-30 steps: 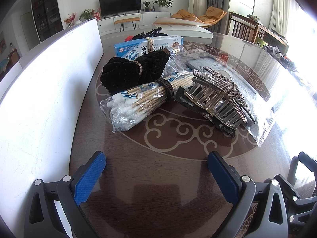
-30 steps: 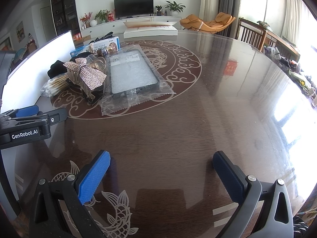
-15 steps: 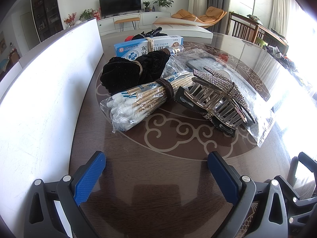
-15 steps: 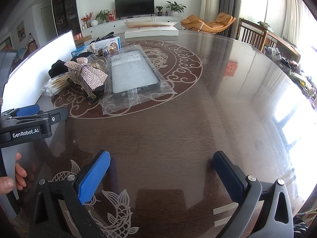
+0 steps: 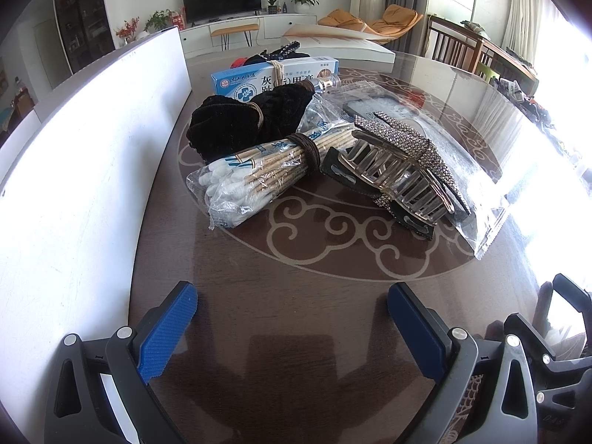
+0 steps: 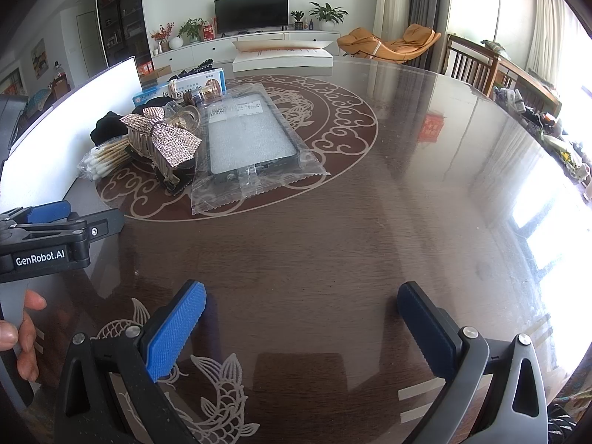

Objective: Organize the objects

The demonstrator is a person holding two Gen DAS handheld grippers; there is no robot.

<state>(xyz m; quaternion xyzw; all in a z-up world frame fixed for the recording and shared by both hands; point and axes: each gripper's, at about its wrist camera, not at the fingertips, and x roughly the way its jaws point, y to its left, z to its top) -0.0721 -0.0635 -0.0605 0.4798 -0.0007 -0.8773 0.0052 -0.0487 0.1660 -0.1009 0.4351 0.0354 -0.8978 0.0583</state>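
left gripper (image 5: 292, 318) jaws apart, empty | right gripper (image 6: 301, 314) jaws apart, empty | hair clip (image 5: 399, 170) landmark | cotton swabs (image 5: 259, 177) touching its left | phone case (image 6: 248, 137) just right

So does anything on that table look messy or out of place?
Yes: the things lie in a jumble by the white board. The rhinestone hair claw sits partly on the bagged phone case, and the cotton swab bundle leans against the black velvet scrunchies. Nothing looks spilled or broken.

"GenRobot.AI" on the left hand-held gripper (image 6: 50, 214); Chinese characters on blue box (image 5: 273, 77).
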